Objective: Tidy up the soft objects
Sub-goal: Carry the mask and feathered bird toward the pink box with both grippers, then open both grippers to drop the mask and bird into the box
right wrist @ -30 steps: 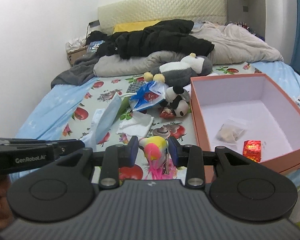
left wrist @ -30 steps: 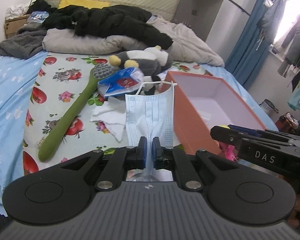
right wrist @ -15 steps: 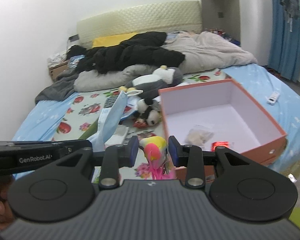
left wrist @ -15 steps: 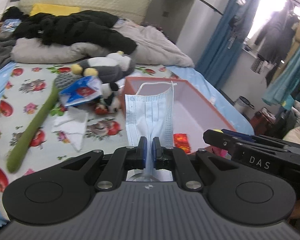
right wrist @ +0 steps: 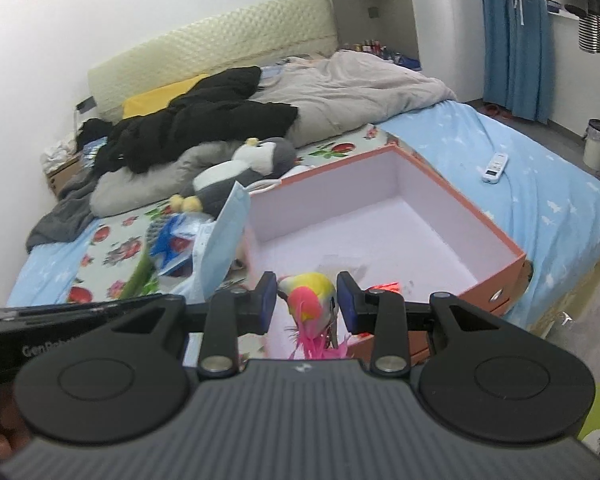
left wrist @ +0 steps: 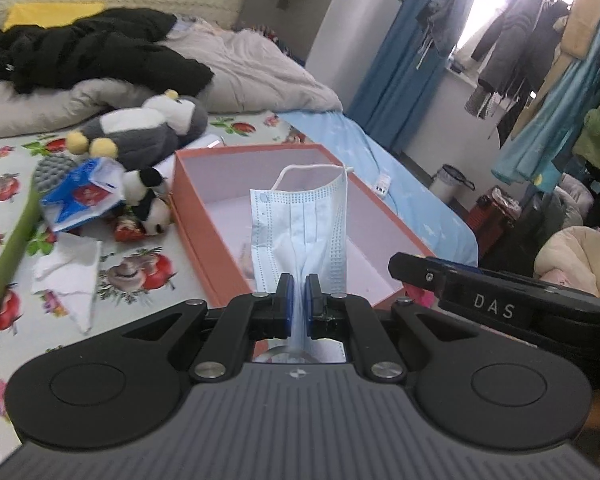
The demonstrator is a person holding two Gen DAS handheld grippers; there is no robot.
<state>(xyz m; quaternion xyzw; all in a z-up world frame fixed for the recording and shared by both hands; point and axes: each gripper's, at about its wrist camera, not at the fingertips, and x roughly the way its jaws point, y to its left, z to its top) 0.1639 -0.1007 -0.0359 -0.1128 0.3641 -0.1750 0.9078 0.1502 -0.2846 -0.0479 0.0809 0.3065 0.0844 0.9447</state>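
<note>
Left wrist view: left gripper (left wrist: 298, 294) angled downward, pinching face mask (left wrist: 300, 224).

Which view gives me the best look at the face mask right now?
The left wrist view: the face mask stands fully spread, pleats and ear loop clear, pinched in the left claw. The right wrist view shows it only edge-on at the left.

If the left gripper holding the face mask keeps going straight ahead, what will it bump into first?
Probably the orange box. The left gripper points down toward it, so the blue mask it pinches would likely meet the box's near wall or floor first; depth is unclear.
</note>
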